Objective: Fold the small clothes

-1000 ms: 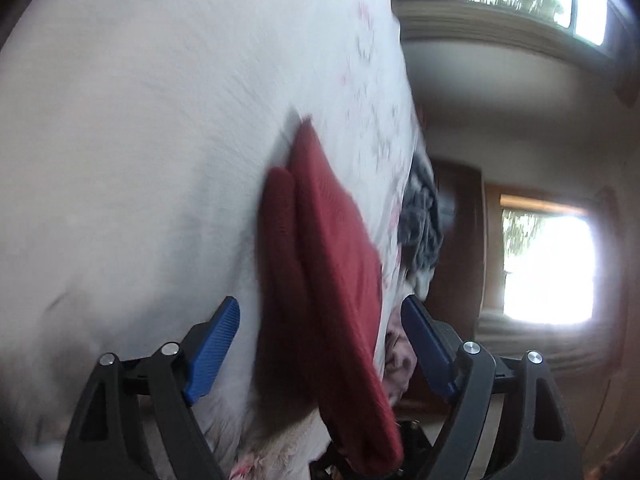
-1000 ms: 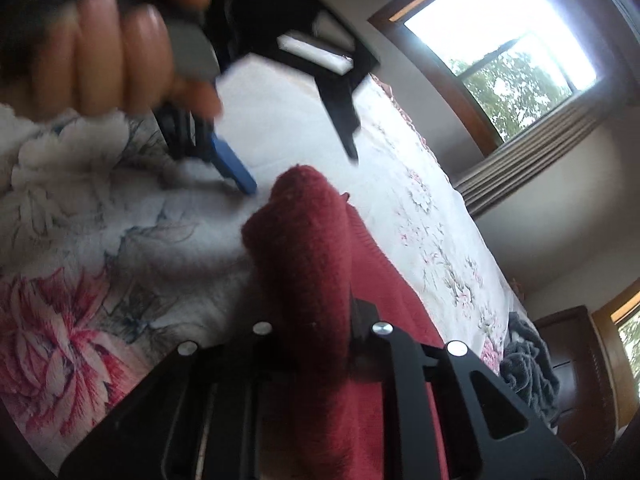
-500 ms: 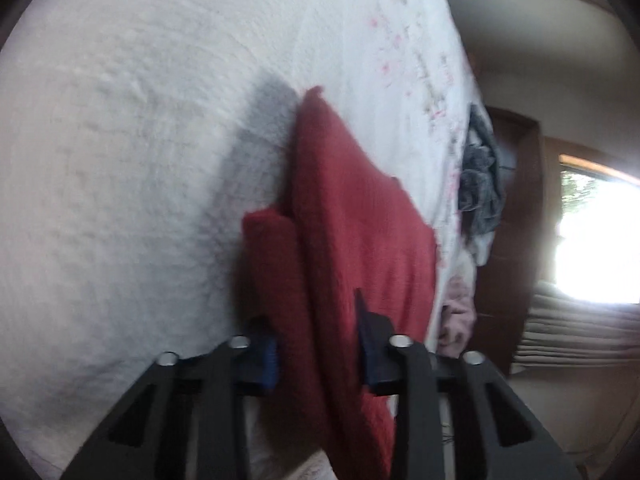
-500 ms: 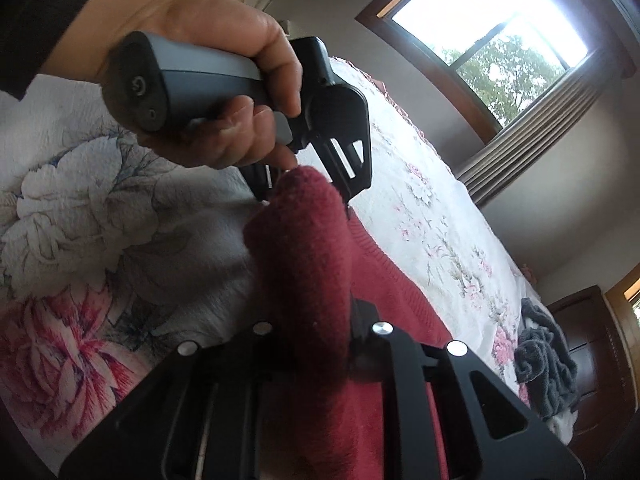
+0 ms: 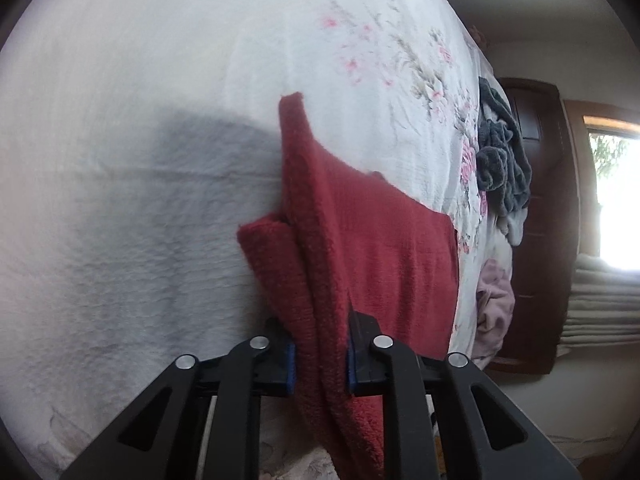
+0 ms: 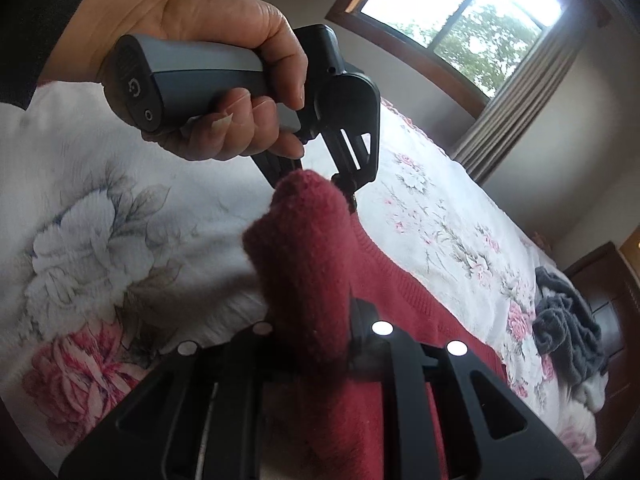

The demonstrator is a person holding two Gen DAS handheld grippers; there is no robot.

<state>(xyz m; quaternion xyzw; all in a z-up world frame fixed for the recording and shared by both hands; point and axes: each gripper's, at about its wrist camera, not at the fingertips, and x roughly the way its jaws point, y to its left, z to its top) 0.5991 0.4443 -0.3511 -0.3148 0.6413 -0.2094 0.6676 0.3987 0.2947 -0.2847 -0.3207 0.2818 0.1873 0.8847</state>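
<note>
Left gripper [image 5: 319, 364] since clamped onto red knit garment [image 5: 384, 248], seemingly doubled; right gripper [image 6: 316, 354] pinching it.

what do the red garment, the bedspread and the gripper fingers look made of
Red garment: looks like soft knit, maybe wool or acrylic; fuzzy matte nap, ribbed rows. Bedspread: seems a thin woven cotton, matte white with printed flowers and a fine crinkled texture. Fingers: apparently rigid black plastic, smooth and matte, with silver screw heads and blue pads, perhaps rubber.

Two close wrist views, shared red garment [image 5: 384, 248]
</note>
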